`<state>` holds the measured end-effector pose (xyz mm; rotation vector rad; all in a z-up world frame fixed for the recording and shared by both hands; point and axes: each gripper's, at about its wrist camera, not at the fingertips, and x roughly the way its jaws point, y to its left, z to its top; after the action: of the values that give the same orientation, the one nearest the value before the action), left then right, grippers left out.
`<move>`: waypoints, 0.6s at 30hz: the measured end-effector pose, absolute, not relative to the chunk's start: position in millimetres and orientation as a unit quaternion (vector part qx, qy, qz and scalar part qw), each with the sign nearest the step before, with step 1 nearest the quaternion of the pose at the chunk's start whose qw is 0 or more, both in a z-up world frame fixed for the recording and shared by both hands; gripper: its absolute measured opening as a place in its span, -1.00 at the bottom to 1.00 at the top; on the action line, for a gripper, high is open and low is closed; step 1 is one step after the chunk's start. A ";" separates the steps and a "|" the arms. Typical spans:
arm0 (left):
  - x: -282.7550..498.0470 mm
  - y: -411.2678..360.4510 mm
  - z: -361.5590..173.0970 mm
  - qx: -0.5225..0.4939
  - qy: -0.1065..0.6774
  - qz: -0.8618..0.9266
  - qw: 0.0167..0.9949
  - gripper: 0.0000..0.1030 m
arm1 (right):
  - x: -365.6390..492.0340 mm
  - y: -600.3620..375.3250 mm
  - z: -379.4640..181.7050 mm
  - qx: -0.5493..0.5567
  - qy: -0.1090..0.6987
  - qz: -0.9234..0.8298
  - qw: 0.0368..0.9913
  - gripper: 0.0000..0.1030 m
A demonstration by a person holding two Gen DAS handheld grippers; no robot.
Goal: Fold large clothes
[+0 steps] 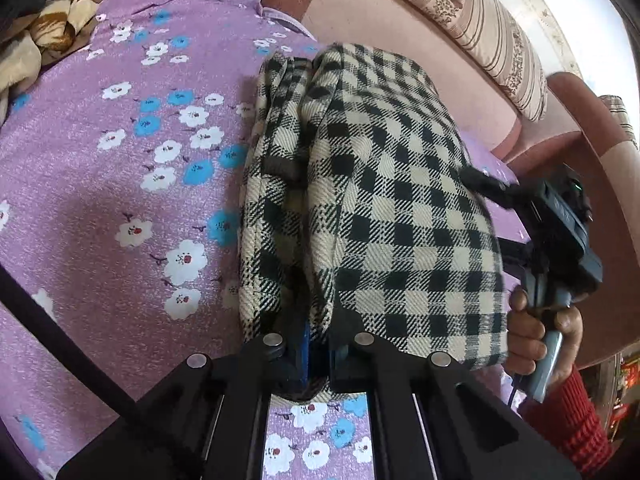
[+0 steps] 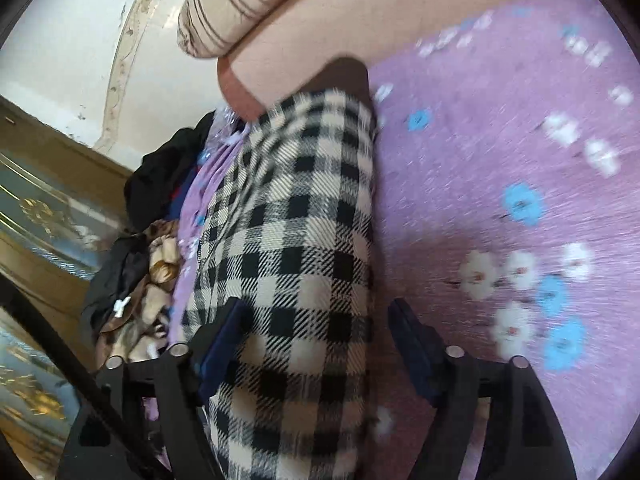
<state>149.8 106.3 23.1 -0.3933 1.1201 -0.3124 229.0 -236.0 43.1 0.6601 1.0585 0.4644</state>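
A black-and-cream checked garment (image 1: 380, 208) is bunched in thick folds over the purple floral bedsheet (image 1: 120, 168). My left gripper (image 1: 310, 354) is shut on the near edge of the checked garment, with folds rising on both sides of it. In the right wrist view the same garment (image 2: 296, 264) hangs between the fingers of my right gripper (image 2: 320, 344), which are spread wide apart. The left finger (image 2: 220, 336) touches the cloth; the right finger (image 2: 416, 344) stands apart from it. The right gripper also shows in the left wrist view (image 1: 560, 240), beside the garment.
A pink upholstered headboard (image 1: 400, 20) with a striped cushion (image 1: 492, 32) runs along the far side. A pile of brown, cream and dark clothes (image 2: 140, 272) lies at the sheet's edge. A gold-trimmed cabinet (image 2: 40, 216) stands beyond it.
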 end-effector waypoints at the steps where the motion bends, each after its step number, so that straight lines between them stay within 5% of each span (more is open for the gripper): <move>1: 148.0 104.3 23.3 -0.180 0.524 -0.145 0.819 -0.89 | 236.9 -232.6 32.5 0.329 0.497 0.231 0.769 0.62; 4: 146.5 99.7 25.8 -0.176 0.521 -0.138 0.824 -0.89 | 254.5 -217.4 17.3 0.351 0.500 0.240 0.755 0.52; 5: 147.1 97.4 26.9 -0.179 0.519 -0.138 0.824 -0.89 | 258.3 -212.5 17.9 0.348 0.501 0.242 0.754 0.16; 8: 149.8 80.6 37.8 -0.190 0.512 -0.156 0.823 -0.89 | 265.8 -209.3 23.8 0.356 0.516 0.239 0.741 -0.31; 14: 160.1 10.5 58.4 -0.138 0.503 -0.178 0.834 -0.89 | 255.7 -234.1 98.4 0.294 0.458 0.243 0.803 -0.39; 18: 165.3 7.4 36.6 -0.151 0.534 -0.166 0.815 -0.89 | 263.2 -252.8 87.5 0.243 0.500 0.161 0.815 -0.03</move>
<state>165.3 7.4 36.6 -0.3231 1.1390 -0.3543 263.2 -252.8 87.5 0.5193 1.0667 0.3429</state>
